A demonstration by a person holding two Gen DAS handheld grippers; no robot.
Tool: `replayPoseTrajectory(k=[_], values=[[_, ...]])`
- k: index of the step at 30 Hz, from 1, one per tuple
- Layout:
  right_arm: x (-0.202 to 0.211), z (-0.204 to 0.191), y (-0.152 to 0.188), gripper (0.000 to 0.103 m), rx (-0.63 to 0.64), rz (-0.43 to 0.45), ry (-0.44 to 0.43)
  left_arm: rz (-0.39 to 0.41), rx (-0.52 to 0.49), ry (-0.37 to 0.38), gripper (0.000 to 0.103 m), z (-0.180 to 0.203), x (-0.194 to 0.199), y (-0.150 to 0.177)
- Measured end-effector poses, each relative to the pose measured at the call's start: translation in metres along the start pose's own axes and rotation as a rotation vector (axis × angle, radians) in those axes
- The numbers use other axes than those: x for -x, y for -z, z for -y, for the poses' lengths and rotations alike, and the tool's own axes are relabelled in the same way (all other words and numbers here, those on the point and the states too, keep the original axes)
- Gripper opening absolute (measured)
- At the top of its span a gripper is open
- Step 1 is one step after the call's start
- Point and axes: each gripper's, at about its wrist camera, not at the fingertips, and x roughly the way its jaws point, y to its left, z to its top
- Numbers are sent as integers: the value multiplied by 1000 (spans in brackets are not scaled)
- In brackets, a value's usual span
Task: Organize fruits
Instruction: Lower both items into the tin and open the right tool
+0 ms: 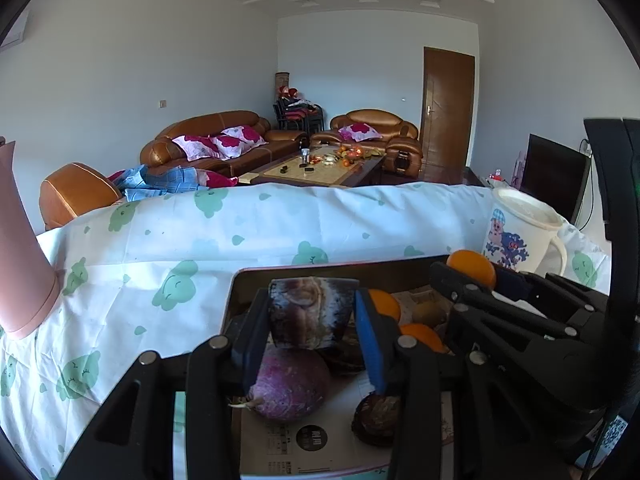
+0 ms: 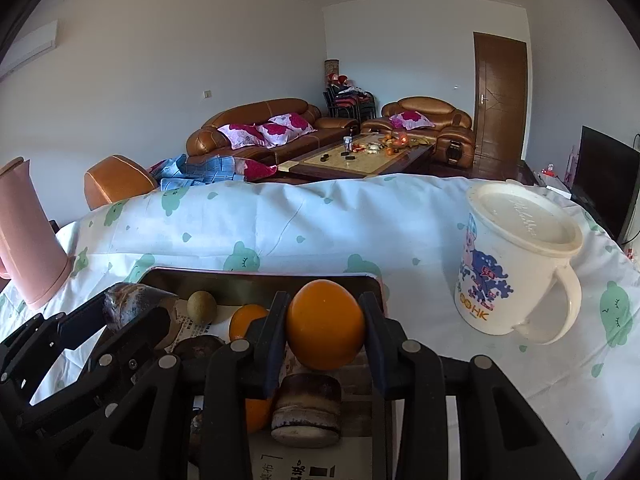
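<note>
Orange fruit [image 2: 325, 325] pinched in right gripper [image 2: 325, 332], lifted above tray [image 2: 260, 276] right edge. Left gripper [image 1: 312, 320] clamps dark cut chunk [image 1: 312, 312] over tray's left half. Purple root [image 1: 288, 384], kiwi [image 2: 202, 302], other oranges [image 2: 246, 320] already on tray; both held pieces not yet placed.

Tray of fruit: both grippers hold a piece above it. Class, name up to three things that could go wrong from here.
1. The orange is round and pinched only at its sides by the right gripper; it might slip and roll off the tray.
2. The grippers sit close over the tray; the left gripper with its dark chunk might bump the right one.
3. The mug stands near the right gripper; a wide swing might tip it.
</note>
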Motion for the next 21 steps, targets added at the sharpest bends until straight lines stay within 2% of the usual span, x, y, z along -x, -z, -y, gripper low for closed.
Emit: replayPoseTrajectory(k=[15,21], values=[[-20,3,0,38,-10,-108,-83,0,13,-4,43,-4,-2,0],[-20,2,0,38,-7,-112,-93,3,15,-6,43,-6,-1,1]])
